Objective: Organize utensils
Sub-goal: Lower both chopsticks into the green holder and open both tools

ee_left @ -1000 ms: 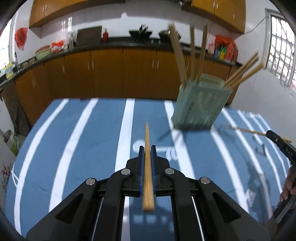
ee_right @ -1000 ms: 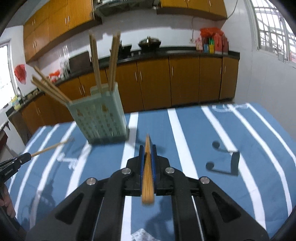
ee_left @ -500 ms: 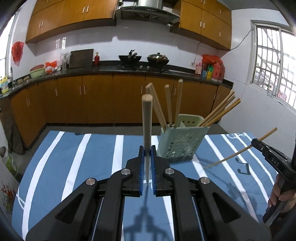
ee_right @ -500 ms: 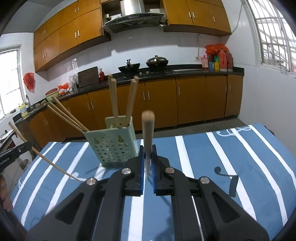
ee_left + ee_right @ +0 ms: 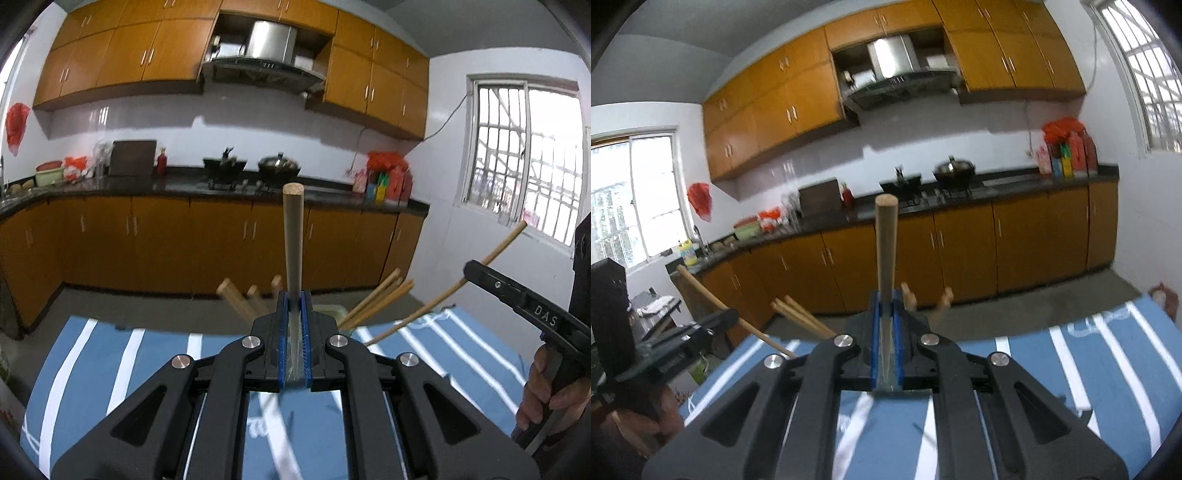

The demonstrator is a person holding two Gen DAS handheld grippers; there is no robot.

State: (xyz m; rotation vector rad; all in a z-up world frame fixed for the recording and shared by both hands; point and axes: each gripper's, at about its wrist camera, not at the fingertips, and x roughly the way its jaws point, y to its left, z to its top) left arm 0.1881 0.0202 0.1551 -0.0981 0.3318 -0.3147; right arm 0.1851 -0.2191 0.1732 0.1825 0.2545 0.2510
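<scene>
While several chopsticks (image 5: pixel 373 304) already stand in the green holder (image 5: pixel 330 309) near the tabletop's far edge, my left gripper (image 5: pixel 294 332) and right gripper (image 5: pixel 885 332) each clamp one upright chopstick (image 5: pixel 293 251), both undelivered.

Left wrist: close behind left hand-held gripper (image 5: pixel 294 343), facing kitchen cabinets (image 5: pixel 221 240).
Right wrist: same, behind right hand-held gripper (image 5: pixel 885 343).
Shared: striped tabletop (image 5: pixel 110 354), cabinets.
</scene>
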